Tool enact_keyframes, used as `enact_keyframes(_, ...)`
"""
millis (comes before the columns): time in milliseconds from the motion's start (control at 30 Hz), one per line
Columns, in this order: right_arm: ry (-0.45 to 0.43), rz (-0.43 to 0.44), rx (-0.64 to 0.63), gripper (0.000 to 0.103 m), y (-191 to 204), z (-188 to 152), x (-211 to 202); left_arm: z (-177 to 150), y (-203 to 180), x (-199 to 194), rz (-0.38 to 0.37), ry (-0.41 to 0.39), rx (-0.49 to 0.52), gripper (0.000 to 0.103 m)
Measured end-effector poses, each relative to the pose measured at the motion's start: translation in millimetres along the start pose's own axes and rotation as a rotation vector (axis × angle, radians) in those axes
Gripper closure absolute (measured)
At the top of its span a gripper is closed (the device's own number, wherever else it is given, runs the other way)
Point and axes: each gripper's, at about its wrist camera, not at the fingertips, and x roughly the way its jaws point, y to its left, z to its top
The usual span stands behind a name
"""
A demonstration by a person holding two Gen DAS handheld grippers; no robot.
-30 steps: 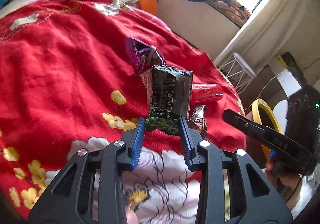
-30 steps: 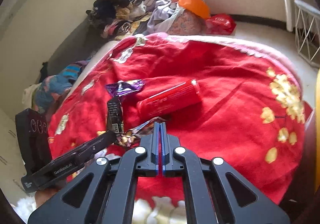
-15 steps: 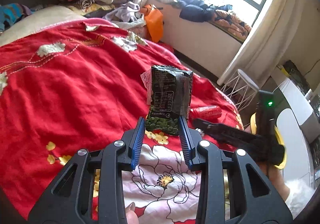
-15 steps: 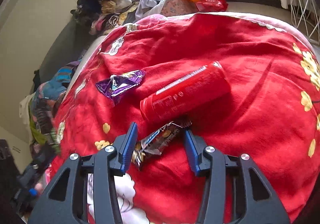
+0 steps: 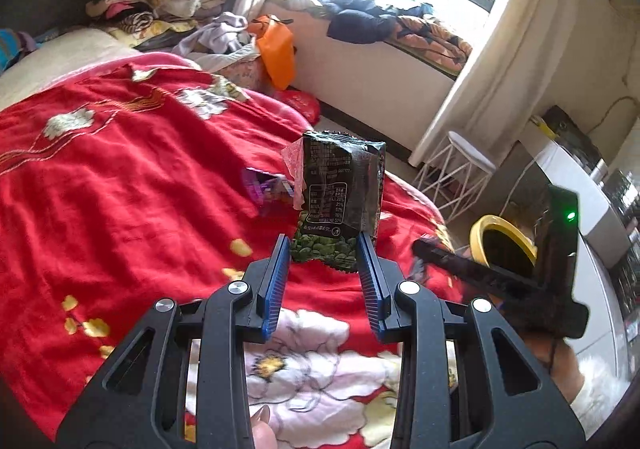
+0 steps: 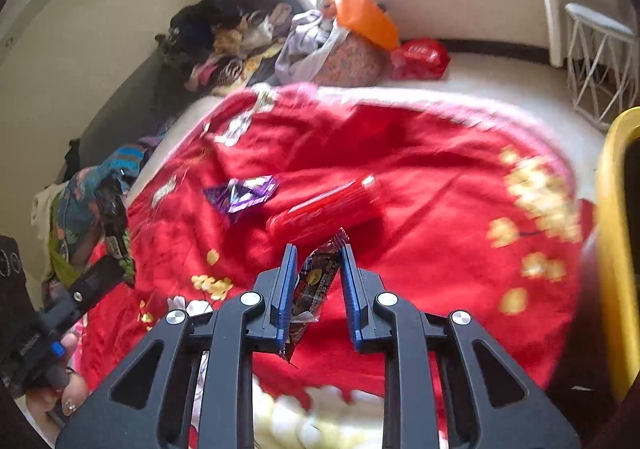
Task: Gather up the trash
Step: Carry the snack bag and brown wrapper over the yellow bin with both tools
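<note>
My left gripper is shut on a black-and-green snack bag, held upright above the red floral blanket. My right gripper has a dark snack bar wrapper slanted between its blue pads. Its jaws are closing, and the wrapper touches both pads with its tail hanging under the left finger. On the blanket beyond lie a red can and a purple wrapper. The purple wrapper also shows behind the bag in the left wrist view. The yellow-rimmed bin stands at the bed's right edge.
Heaped clothes and an orange bag lie past the bed's far end. A red bag sits on the floor. A white wire stool stands by the curtain, near the yellow bin. A hand holds the left gripper.
The left gripper rose with the bag. The right gripper went from shut to wide around the snack bar wrapper, then narrowed onto it and drew back from the can.
</note>
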Motion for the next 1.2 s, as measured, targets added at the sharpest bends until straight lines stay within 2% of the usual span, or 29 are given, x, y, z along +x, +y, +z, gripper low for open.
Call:
enact_keyframes(267, -0.146, -0.098, 0.010, 0.082, -41, 16, -62, 2, -41, 7, -0.063, 0.007, 0.079, 0.075)
enact_keyframes(533, -0.236, -0.187, 0.054, 0.082, -83, 24, -103, 2, -83, 12, -0.118, 0.014, 0.160, 0.075)
enact_keyframes(1200, -0.315, -0.343, 0.150, 0.085, -150, 18, -149, -16, -163, 33, -0.211, 0.067, 0.305, 0.075)
